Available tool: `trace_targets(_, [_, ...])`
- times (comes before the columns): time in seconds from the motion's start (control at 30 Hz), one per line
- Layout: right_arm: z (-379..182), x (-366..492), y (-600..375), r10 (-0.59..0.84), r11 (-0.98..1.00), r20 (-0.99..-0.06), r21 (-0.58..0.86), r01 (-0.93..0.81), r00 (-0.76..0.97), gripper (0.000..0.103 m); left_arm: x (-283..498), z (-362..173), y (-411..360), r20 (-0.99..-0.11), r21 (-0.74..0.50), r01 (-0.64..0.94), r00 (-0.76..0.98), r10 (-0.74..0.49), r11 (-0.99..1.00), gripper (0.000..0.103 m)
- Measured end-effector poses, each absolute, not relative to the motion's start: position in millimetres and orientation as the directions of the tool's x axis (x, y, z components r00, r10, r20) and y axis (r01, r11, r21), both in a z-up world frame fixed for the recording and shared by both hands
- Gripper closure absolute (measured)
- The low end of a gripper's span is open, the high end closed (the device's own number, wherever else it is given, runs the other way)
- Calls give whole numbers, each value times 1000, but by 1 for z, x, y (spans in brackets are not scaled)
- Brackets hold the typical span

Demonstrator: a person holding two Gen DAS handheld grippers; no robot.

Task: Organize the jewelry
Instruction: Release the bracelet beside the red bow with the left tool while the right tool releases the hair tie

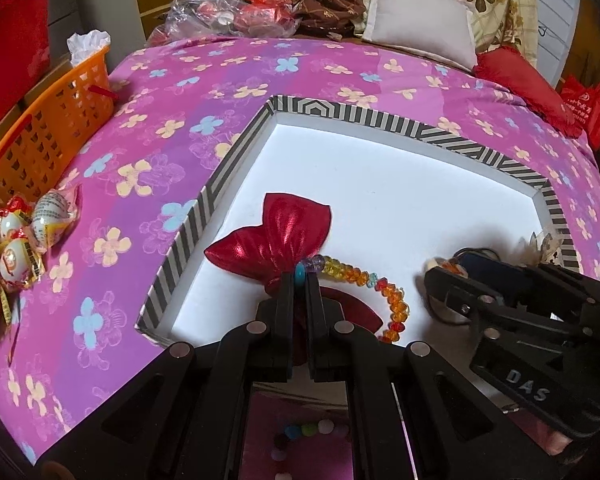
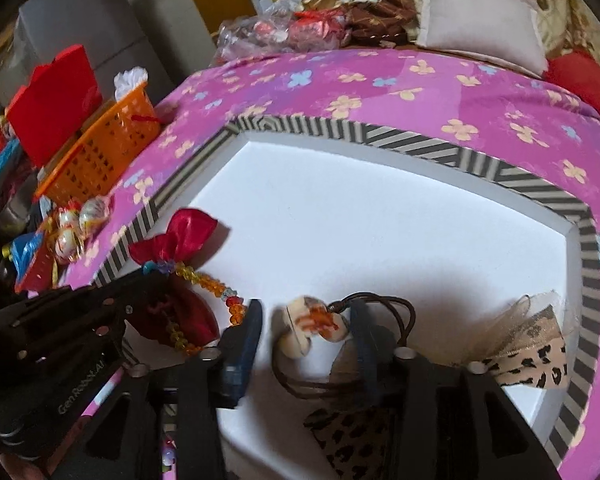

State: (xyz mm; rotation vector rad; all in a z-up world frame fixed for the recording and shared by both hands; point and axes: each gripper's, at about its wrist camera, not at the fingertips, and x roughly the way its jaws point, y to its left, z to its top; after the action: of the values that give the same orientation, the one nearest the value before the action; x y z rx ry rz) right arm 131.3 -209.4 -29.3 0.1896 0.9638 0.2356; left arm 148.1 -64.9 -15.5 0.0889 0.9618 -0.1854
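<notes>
Your left gripper (image 1: 299, 276) has its jaws pinched on the bead bracelet (image 1: 360, 280), trailing toward 4 o'clock across the red pouch (image 1: 284, 236) in the tray (image 1: 380, 126), while your right gripper (image 2: 306, 320) sits jaws spread around the cream bead necklace (image 2: 312, 326).

Left tongs (image 1: 299, 280): matte black linkage frame, flat narrow black fingers (image 1: 285, 300), round silver pivot pins, triangular cut-outs; grey lettering "GenROWN.AI" on the side. Right tongs (image 2: 306, 322): same black frame and silver pins, dark blue finger pads (image 2: 247, 330); housing marked "DAS".
</notes>
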Motion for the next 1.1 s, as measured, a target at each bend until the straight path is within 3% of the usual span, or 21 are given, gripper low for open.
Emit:
trace_targets(0.03, [-26, 127, -212, 289, 955, -778, 274, -111, 558, 56, 146, -15, -65, -821, -6, 197, 559, -118, 980, 97])
trace_targets(0.17, [-13, 109, -219, 291, 953, -753, 282, -111, 591, 56, 137, -9, -63, -808, -3, 206, 576, -124, 979, 68])
trace_targets(0.3, [0, 87, -231, 283, 952, -728, 292, -91, 624, 56, 126, 0, -58, -795, 0, 201, 595, -122, 980, 62])
trace_targets(0.8, [18, -2, -228, 220, 968, -698, 240, -67, 681, 54, 58, 19, -49, -754, 26, 179, 649, -98, 983, 54])
trace_targets(0.9, [20, -17, -224, 211, 971, -690, 229, -68, 692, 42, 44, 21, -47, -754, 18, 182, 648, -106, 983, 54])
trace_targets(1.1, [26, -40, -219, 201, 974, -682, 217, -67, 703, 40, 21, 24, -42, -751, 9, 178, 651, -111, 984, 52])
